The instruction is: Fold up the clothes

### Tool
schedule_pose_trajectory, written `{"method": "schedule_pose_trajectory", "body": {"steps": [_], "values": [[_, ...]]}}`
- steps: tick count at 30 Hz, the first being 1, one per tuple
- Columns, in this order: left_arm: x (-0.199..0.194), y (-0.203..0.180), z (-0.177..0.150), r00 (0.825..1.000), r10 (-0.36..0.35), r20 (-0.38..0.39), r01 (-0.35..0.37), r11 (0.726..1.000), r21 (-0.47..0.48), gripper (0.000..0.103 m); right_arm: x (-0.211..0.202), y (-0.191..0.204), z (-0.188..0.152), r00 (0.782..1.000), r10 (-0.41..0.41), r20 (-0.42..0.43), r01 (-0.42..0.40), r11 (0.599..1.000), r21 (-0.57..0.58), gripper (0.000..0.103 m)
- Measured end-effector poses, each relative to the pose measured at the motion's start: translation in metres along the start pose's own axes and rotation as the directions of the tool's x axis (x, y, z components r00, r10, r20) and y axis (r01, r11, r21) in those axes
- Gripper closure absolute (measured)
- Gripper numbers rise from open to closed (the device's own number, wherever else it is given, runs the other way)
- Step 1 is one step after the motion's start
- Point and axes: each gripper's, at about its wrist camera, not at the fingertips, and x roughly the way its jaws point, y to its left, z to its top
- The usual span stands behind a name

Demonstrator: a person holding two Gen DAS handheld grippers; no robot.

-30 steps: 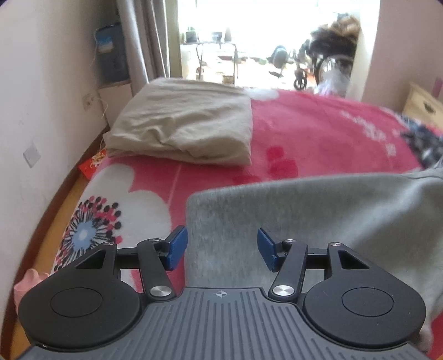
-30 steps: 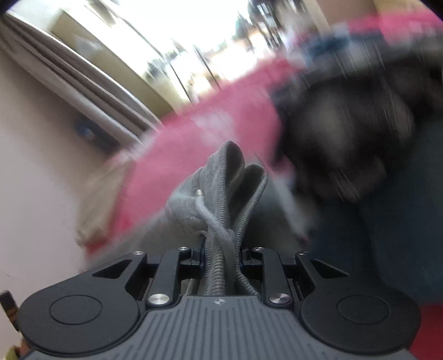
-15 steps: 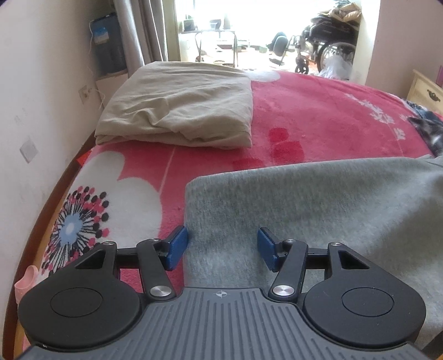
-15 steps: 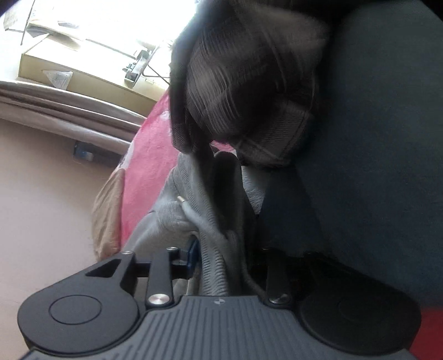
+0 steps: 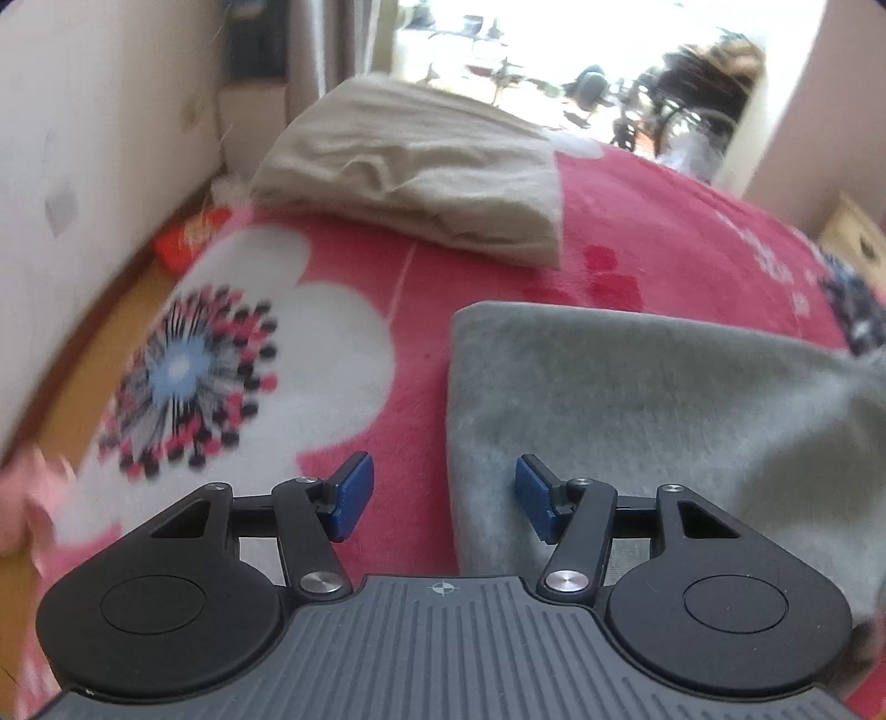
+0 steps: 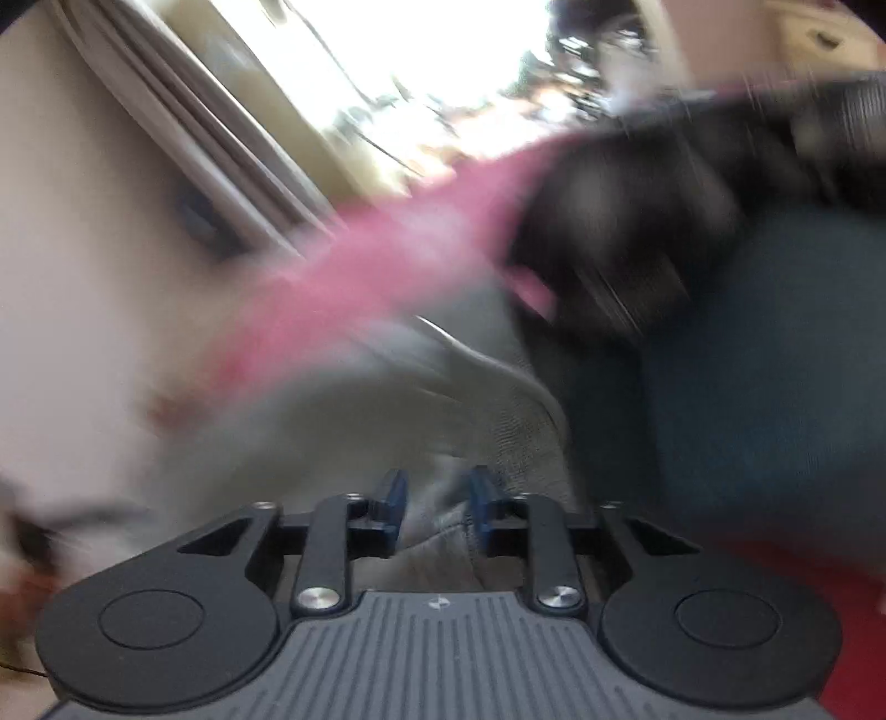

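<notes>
since a moment ago the left gripper (image 5: 440, 495) has slid left, jaws half open astride the grey garment's (image 5: 637, 421) edge on the red blanket (image 5: 653, 232), while the right gripper (image 6: 434, 512) has just been closing, its narrow jaws around bunched grey cloth, folding barely begun.

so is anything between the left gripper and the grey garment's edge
Nothing visible. The left gripper is open right at the grey garment, whose left edge runs between its fingers over the red blanket. The beige folded cloth lies well beyond.

Daylight glares from the blown-out doorway (image 5: 554, 50); right view heavily motion-blurred, fisheye-bent edges
</notes>
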Motion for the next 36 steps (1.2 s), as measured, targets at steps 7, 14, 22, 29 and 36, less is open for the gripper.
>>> {"method": "schedule_pose_trajectory", "body": {"steps": [7, 14, 22, 29, 36], "values": [[-0.016, 0.028, 0.003, 0.988, -0.147, -0.040, 0.143, 0.987, -0.073, 0.044, -0.029, 0.053, 0.000, 0.999, -0.002, 0.048, 0.011, 0.983, -0.182, 0.080], [0.018, 0.022, 0.002, 0.965, -0.238, -0.107, 0.229, 0.969, -0.094, 0.044, -0.018, 0.150, -0.027, 0.983, 0.182, -0.027, -0.176, 0.882, -0.437, 0.080], [0.037, 0.035, 0.009, 0.948, -0.307, -0.078, 0.291, 0.942, -0.168, 0.059, 0.048, 0.197, -0.072, 0.972, 0.107, -0.207, -0.209, 0.796, -0.568, 0.078], [0.036, 0.043, 0.020, 0.939, -0.341, -0.048, 0.325, 0.923, -0.205, 0.054, 0.040, 0.216, -0.063, 0.966, 0.103, -0.236, -0.235, 0.731, -0.640, 0.078], [0.045, 0.020, 0.028, 0.978, -0.208, 0.014, 0.208, 0.976, -0.067, 0.053, 0.070, 0.183, 0.010, 0.999, -0.040, 0.023, 0.046, 0.865, -0.499, 0.075]]}}
